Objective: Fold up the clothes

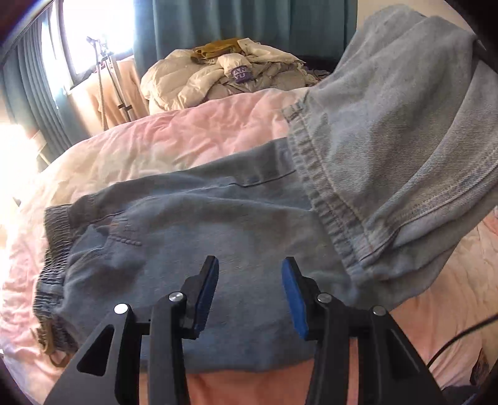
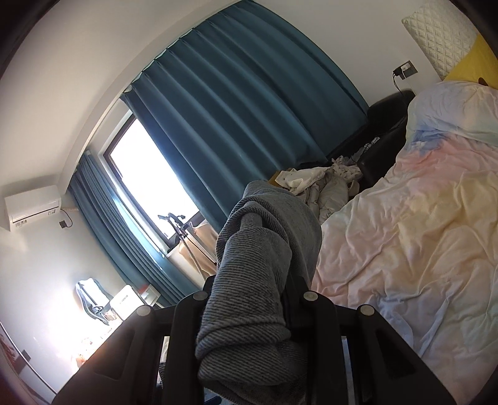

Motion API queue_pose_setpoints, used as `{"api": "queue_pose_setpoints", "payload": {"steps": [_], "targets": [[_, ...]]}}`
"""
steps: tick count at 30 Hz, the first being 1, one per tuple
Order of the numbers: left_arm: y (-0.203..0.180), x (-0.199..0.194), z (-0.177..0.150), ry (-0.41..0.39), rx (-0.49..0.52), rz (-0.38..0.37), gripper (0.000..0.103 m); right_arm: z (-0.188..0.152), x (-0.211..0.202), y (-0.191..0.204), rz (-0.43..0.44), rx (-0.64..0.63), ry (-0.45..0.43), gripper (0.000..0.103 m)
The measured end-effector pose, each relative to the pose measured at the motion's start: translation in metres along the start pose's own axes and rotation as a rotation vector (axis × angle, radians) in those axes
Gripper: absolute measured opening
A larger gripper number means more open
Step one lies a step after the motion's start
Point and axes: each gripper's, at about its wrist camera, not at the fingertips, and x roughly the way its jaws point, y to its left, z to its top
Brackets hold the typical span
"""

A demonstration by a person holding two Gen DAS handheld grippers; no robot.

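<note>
At the bottom of the left wrist view, the left gripper [image 1: 250, 293] stands with its jaws apart, the blue pads [image 1: 208, 296] empty, poised over the light blue jeans [image 1: 193, 236]. The jeans lie spread across the pink quilt [image 1: 162, 137] in the middle of the frame, elastic waistband [image 1: 54, 249] at the left. The leg part rises folded toward the upper right, its hem draped back over the body of the jeans. A heap of cream clothing [image 1: 224, 74] sits at the upper centre before the teal curtain [image 1: 249, 28].

In the right wrist view, the right gripper [image 2: 249, 299] at bottom centre is clamped narrowly on a bunched fold of the jeans, which hides its fingertips; the quilt fills the right side.
</note>
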Motion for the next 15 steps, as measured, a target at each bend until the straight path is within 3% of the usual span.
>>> {"api": "queue_pose_setpoints", "payload": {"steps": [9, 15], "targets": [[0.118, -0.064, -0.03, -0.07, -0.109, 0.121, 0.044, -0.021, 0.01, 0.054, -0.038, -0.16, 0.009, 0.024], [0.189, -0.079, -0.048, -0.157, -0.267, 0.083, 0.044, -0.047, 0.031, 0.104, -0.103, -0.323, 0.04, 0.024]]}}
